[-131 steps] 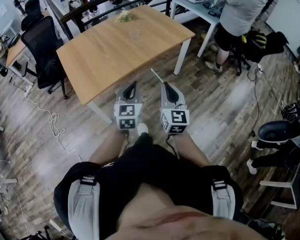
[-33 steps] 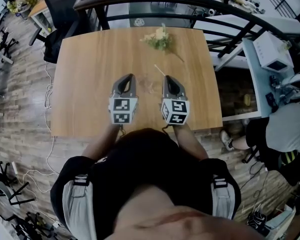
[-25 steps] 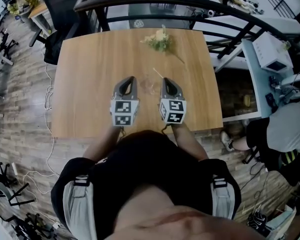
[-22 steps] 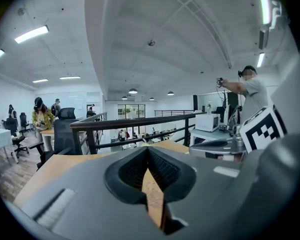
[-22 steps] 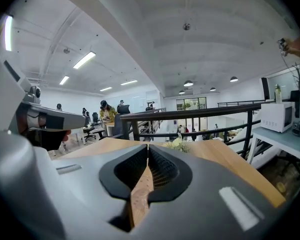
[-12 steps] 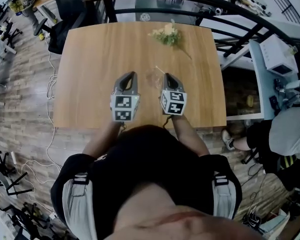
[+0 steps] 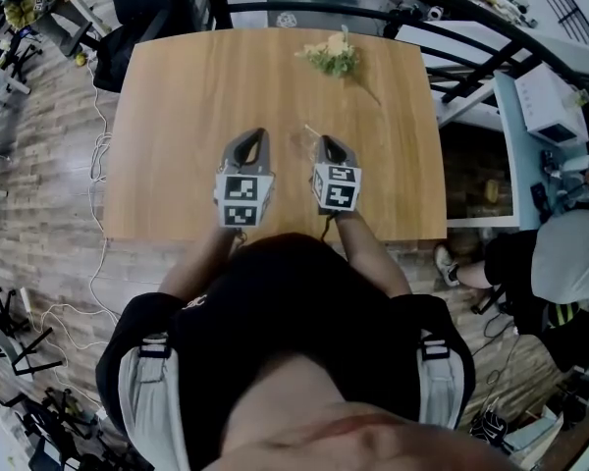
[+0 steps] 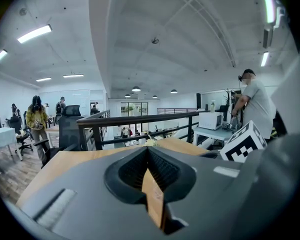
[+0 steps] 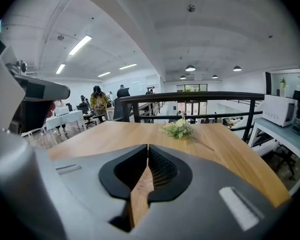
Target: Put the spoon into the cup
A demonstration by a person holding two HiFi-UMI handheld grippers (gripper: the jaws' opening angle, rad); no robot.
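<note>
- While the person stands at the near edge of the wooden bench (image 7: 177, 116), both claws are held out over it side by side, the left claw (image 7: 254, 137) just apart from the right claw (image 7: 326, 142).
- Seen from the head, a thin pale spoon (image 7: 312, 131) juts from the right claw's tip, slanting away and to the left.
- That claw is pinched narrow on the spoon. In the right gripper view its jaws (image 9: 147, 148) meet along one line, and the spoon itself cannot be made out there.
- A clear cup (image 7: 296, 147) shows only faintly on the bench between the two claw tips, with the spoon's free end just above and beside it, not inside.
- Left claw (image 8: 148, 151): its jaws are pressed together at the tips with nothing between them.
- A small bunch of pale flowers (image 7: 332, 57) lies at the far side of the bench, well apart from the claws; it also shows ahead of the right claw (image 9: 178, 129).
- Beyond the far edge runs a black railing (image 9: 190, 98).
</note>
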